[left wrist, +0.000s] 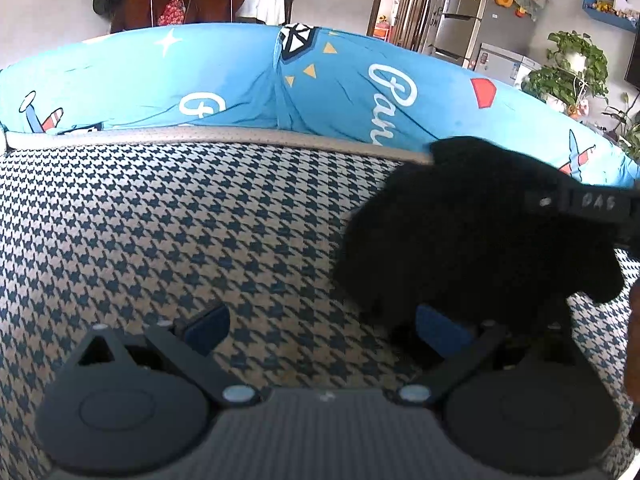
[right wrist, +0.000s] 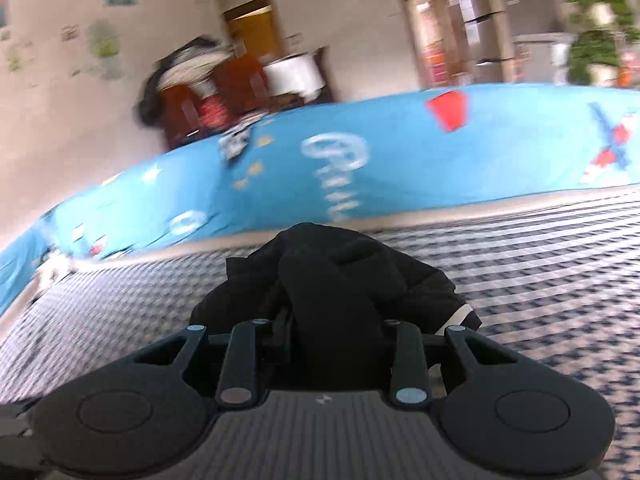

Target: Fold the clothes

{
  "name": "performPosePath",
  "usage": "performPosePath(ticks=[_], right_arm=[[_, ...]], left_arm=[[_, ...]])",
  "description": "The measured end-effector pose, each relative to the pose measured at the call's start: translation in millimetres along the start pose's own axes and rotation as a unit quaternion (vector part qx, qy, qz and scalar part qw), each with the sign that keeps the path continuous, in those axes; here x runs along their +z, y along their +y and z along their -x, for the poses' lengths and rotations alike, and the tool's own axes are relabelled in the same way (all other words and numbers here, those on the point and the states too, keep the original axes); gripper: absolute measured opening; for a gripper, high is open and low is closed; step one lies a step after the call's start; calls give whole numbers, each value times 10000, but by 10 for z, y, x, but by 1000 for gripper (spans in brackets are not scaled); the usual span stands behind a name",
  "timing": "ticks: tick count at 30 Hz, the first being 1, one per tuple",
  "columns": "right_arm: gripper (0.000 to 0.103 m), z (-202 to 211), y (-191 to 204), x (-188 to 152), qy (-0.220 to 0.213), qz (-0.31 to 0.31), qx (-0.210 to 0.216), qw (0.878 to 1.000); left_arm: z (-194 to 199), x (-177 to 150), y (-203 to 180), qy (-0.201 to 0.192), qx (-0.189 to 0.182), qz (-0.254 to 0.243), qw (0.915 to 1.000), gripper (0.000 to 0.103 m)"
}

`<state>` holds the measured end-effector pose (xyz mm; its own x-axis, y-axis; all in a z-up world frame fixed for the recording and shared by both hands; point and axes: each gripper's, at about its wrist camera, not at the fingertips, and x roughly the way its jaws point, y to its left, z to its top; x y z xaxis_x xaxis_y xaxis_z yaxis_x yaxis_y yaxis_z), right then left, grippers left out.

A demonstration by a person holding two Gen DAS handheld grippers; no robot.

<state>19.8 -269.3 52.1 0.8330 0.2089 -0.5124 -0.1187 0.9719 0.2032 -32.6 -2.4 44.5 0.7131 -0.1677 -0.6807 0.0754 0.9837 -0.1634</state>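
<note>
Black, soft cloth [right wrist: 340, 280] bunches between my right hand-held gripper [right wrist: 336, 332], pinched narrow; my left hand-held gripper [left wrist: 320, 326] gapes empty beside it.

The bunched garment [right wrist: 340, 280] sits between the right gripper [right wrist: 336, 336] jaws on the sofa seat [left wrist: 180, 220], ahead and right of the left gripper [left wrist: 320, 328], with the cushion [left wrist: 240, 80] beyond both.
</note>
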Motion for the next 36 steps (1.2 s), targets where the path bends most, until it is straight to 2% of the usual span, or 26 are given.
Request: performPosePath(ticks=[4,6,10,13,17,20,22,24,27,29,30,33,36], right_arm=[[39,55,-260,70,-86,-360,-694,9969],[40,79,-385,90,-55,-578,-765,9954],[43,174,-469,98,-272,-536,-990,9933],[54,275,-474,122,-509,-387,-1056,9924],[60,246,-427,73,-197,-196,-560,9980],[62,121,-361,-33,318,-142,-70,9994],[69,27,-311,-121,697,-89,226,9973],[72,-64,-252,-216,1012,-8,286,9945],[71,-145,-174,-296,1142,172,117,9932],[67,-175,-137,-324,1131,279,61,9932],[55,-187,-129,-329,1134,303,19,9931],[32,-207,-115,-316,1096,396,-51,9932],[16,-166,-112,-287,951,467,87,9943]], left_arm=[[-14,-14,-12,32,13,2,10000,103],[-26,-17,-32,40,28,-32,10000,103],[-56,-22,-88,89,33,-96,9999,103],[-78,-18,-134,119,16,-144,9998,103],[-105,-33,-190,161,27,-224,9996,103],[-131,-44,-213,201,59,-240,9995,103],[-146,-49,-218,216,70,-239,9995,103],[-157,-51,-219,244,83,-244,9994,103],[-171,-52,-215,278,89,-241,9993,103],[-175,-49,-213,287,85,-242,9993,103],[-176,-51,-212,287,89,-245,9992,103],[-176,-49,-202,266,113,-223,9993,103],[-172,-41,-185,240,140,-176,9995,103]])
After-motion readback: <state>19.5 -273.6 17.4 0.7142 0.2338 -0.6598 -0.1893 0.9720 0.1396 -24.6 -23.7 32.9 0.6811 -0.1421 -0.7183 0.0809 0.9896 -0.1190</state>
